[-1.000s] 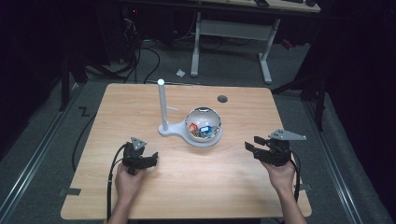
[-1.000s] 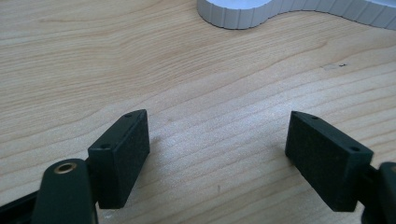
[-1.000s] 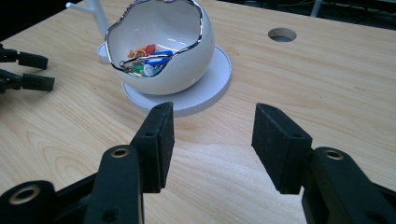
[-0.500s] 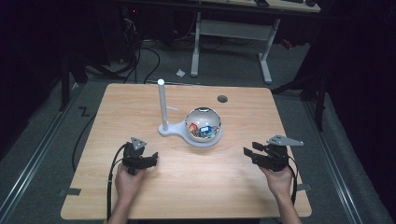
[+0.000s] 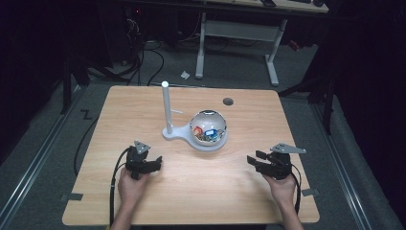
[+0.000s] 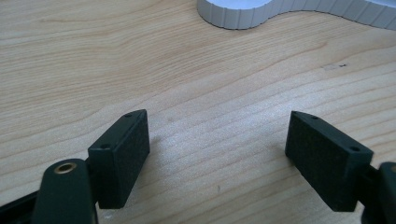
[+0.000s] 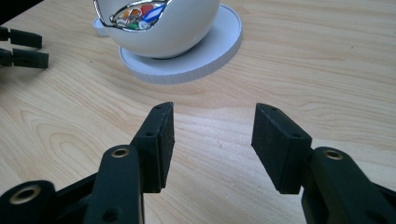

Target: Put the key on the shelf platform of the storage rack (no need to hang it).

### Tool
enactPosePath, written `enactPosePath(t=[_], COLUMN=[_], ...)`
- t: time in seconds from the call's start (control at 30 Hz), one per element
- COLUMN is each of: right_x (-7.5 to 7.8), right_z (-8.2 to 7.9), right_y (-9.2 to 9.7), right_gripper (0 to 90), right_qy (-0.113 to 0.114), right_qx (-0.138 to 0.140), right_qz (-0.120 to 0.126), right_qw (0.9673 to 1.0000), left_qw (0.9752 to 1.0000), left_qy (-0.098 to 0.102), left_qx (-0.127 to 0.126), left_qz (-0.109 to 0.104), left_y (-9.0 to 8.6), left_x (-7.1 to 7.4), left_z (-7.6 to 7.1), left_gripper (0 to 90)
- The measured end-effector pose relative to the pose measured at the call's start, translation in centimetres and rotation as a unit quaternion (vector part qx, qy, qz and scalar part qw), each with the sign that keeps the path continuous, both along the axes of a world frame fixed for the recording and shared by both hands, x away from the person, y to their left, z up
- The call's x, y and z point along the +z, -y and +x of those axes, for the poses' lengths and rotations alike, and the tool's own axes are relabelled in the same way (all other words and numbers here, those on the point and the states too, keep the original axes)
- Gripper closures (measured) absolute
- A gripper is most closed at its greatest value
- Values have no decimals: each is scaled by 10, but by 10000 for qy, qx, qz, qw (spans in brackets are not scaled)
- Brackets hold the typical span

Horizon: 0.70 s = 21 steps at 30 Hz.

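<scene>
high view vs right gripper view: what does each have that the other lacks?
High view alone: the white post on the stand, the dark hole in the table, the grey floor and both hands. Right gripper view alone: a close look between the right tool, open on bare wood. Shared: the white bowl of coloured bits on its round base, the wooden table, and the left tool.

Count of items on one wooden tabletop (image 5: pixel 143 105).

Two hand-held grippers: one left gripper (image 5: pixel 155 163) and one right gripper (image 5: pixel 253 158), each with two black jaws and one grey three-cornered plate. One white stand (image 5: pixel 174 134), bearing one upright white post (image 5: pixel 166 106) and one round disc base. One rounded white bowl (image 5: pixel 208 126) on that base; it holds several small coloured pieces, too small to count. One dark round hole (image 5: pixel 228 101) in the tabletop.
</scene>
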State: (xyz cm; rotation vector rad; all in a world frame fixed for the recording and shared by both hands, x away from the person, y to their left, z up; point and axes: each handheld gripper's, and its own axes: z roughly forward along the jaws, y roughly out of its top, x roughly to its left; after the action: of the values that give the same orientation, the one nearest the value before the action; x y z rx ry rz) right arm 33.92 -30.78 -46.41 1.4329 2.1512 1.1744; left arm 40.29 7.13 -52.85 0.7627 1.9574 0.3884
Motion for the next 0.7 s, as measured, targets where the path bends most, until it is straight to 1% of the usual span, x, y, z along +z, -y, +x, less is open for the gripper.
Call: enactPosePath(t=[0.27, 0.3, 0.43, 0.57, 0.67, 0.7], right_x=[-11, -13, -17, -21, -24, -26], right_z=[-1, -1, -2, -3, -3, -2], right_y=[0, -1, -1, -2, -3, -3], right_gripper=[491, 490, 489, 488, 486, 482], right_qy=[-69, -106, -134, -167, -199, -201], right_qx=[-19, -21, 4, -31, -37, -17], right_qz=[48, 52, 46, 67, 62, 25], right_qw=[10000, 9999, 9999, 9998, 9998, 9998], left_qw=[10000, 10000, 10000, 10000, 10000, 10000], left_qy=[-2, -2, -3, -3, -5, -3], left_qx=[6, 10, 11, 15, 19, 14], left_qz=[-1, -2, -2, -3, -7, -5], left_y=[0, 0, 0, 0, 0, 0], left_x=[0, 0, 0, 0, 0, 0], left_z=[0, 0, 0, 0, 0, 0], left_gripper=[221, 221, 221, 221, 221, 221])
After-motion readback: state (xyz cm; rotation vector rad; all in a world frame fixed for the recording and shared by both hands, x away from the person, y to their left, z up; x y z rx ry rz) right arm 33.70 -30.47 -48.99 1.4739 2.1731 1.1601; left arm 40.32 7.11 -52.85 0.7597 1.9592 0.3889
